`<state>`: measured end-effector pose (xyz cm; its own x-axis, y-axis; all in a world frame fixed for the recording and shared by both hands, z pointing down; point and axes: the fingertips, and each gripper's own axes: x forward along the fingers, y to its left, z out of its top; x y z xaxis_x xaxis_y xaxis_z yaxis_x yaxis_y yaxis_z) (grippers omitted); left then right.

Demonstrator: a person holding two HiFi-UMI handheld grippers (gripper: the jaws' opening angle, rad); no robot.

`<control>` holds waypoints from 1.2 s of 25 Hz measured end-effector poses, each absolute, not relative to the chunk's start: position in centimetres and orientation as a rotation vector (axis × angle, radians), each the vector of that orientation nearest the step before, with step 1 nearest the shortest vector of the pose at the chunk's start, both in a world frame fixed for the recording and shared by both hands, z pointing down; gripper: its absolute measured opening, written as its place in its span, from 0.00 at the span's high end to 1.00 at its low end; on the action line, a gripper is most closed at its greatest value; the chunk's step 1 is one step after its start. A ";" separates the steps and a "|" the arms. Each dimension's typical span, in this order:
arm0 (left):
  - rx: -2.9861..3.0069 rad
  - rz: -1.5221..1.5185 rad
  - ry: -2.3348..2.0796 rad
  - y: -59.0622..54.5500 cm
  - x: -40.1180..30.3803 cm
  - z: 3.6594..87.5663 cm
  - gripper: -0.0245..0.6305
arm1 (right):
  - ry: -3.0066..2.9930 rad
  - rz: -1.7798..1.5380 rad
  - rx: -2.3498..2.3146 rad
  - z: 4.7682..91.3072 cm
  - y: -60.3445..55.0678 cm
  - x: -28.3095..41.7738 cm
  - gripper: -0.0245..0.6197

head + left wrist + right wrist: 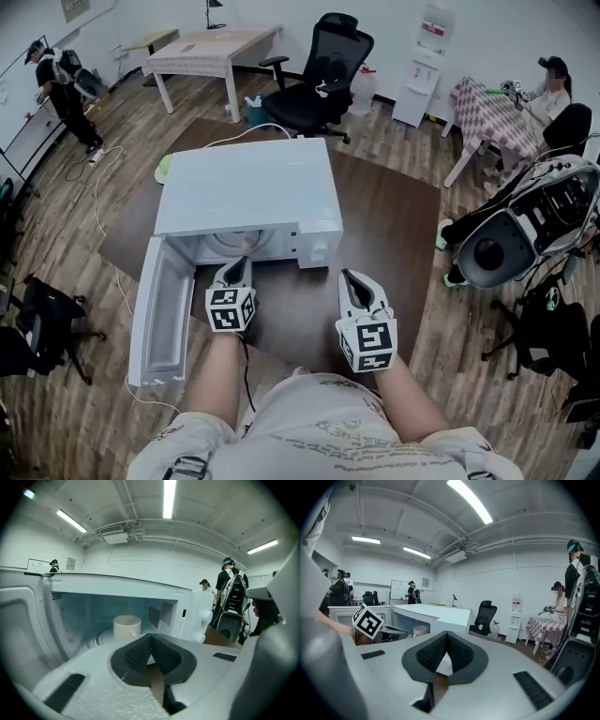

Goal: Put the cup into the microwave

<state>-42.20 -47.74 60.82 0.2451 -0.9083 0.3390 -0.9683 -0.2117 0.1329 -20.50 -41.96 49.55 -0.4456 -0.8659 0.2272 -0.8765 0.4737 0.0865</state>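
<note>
The left hand-held gripper (239, 265) is at the mouth of the open microwave (248, 187). Its jaws are closed tip to tip, with nothing between the dark ribbed pads (140, 652). In its own view the tips (151, 637) point into the oven cavity.

The cup (127, 626) is the nearest thing beyond them. It is cream-coloured and stands upright with its mouth up on the cavity floor. It is a little left of the closed tips, further in, and clear of the hand-held gripper. A ring that looks like the turntable's edge shows at its foot. The microwave door (164, 314) is swung wide open on the left side, and the control panel with its knobs (205, 617) is to the right of the cavity.

The right hand-held gripper (349, 278) is beside the left one, in front of the microwave's control side and above the dark brown worktop (394, 225). Its jaws are also closed together and empty (446, 634). Its view looks across at the left one's marker cube (368, 619). The cup (420, 630) shows small past that cube, inside the microwave, ahead and to the left of the right jaws and well apart from them.

Each hand-held gripper has a marker cube near the wrist (231, 308). Further out on the wooden floor (56, 234) are a black office chair (319, 80), a white table (211, 47) and a water dispenser (424, 66). People stand at the room's edges.
</note>
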 end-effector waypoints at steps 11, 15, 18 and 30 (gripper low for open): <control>2.290 0.340 -1.700 -45.4 -34.1 54.4 0.94 | -2.590 0.237 1.568 48.4 -41.6 -18.5 0.94; 2.431 0.343 -1.611 -45.2 -28.7 51.9 0.94 | -2.563 0.267 1.624 48.3 -41.6 -16.5 0.95; 2.498 0.308 -1.532 -45.1 -24.8 50.3 0.94 | -2.557 0.276 1.686 47.6 -41.6 -14.9 0.95; 2.568 0.257 -1.424 -45.0 -20.0 48.0 0.94 | -2.500 0.292 1.786 47.2 -41.6 -12.0 0.95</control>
